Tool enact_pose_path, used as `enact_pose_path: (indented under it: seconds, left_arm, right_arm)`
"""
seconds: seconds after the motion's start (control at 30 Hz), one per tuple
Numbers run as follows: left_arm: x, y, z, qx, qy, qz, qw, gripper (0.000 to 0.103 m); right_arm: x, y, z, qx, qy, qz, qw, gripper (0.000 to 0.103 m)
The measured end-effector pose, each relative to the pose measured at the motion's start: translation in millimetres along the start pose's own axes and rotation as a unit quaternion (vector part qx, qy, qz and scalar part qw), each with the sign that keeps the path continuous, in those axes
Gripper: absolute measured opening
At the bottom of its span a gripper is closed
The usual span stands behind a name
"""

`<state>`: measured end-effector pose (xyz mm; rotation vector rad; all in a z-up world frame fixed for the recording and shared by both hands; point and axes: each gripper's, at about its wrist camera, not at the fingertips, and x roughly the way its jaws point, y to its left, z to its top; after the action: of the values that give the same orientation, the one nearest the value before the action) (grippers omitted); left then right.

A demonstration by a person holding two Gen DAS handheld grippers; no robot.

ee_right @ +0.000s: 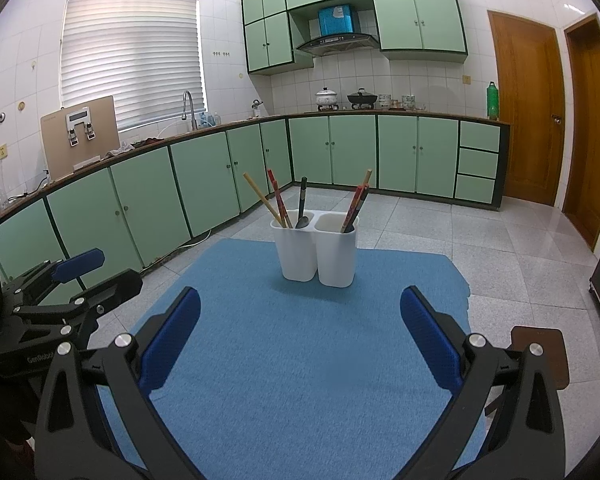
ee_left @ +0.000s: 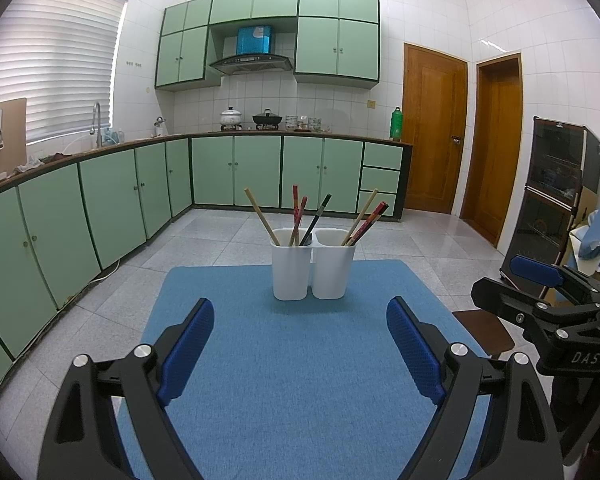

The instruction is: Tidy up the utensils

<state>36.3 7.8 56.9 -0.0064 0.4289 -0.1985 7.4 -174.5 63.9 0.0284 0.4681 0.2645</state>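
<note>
Two white holder cups [ee_left: 312,266] stand side by side at the far end of a blue mat [ee_left: 292,360]. The left cup [ee_right: 296,250] holds a tan chopstick, red chopsticks and a dark spoon [ee_right: 302,208]. The right cup [ee_right: 337,254] holds red and dark chopsticks and a tan one [ee_left: 366,218]. My left gripper [ee_left: 300,312] is open and empty, short of the cups. My right gripper [ee_right: 300,300] is open and empty, also short of the cups. Each gripper shows at the edge of the other's view: the right one in the left wrist view [ee_left: 540,280], the left one in the right wrist view [ee_right: 72,268].
The mat covers a small table above a grey tiled floor [ee_right: 500,248]. Green cabinets [ee_left: 100,208] run along the left and back walls. Wooden doors [ee_left: 434,128] stand at the right. A brown stool [ee_right: 540,356] sits by the mat's right side. A dark cabinet [ee_left: 556,200] stands far right.
</note>
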Motion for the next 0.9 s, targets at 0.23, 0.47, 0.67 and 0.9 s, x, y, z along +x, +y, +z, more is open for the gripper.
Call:
enact_pose_path:
  seconds: [0.23, 0.47, 0.67, 0.9]
  left_arm:
    - [-0.3, -0.2, -0.2, 0.001, 0.000, -0.001, 1.0000, 0.086]
    - [-0.5, -0.3, 0.0, 0.000, 0.001, -0.001, 1.0000, 0.086]
    - [-0.2, -0.7, -0.9, 0.000, 0.000, -0.001, 1.0000, 0.086]
    - [0.4, -1.3, -1.1, 0.000, 0.000, -0.002, 1.0000, 0.086]
  right_arm:
    - [0.4, -0.1, 0.1, 0.000, 0.000, 0.000, 1.000, 0.097]
    - [1.4, 1.1, 0.1, 0.001, 0.001, 0.001, 1.000, 0.097]
    - [1.8, 1.2, -0.4, 0.001, 0.002, 0.001, 1.000, 0.097]
    - [2.0, -0.1, -0.4, 0.001, 0.002, 0.001, 1.000, 0.097]
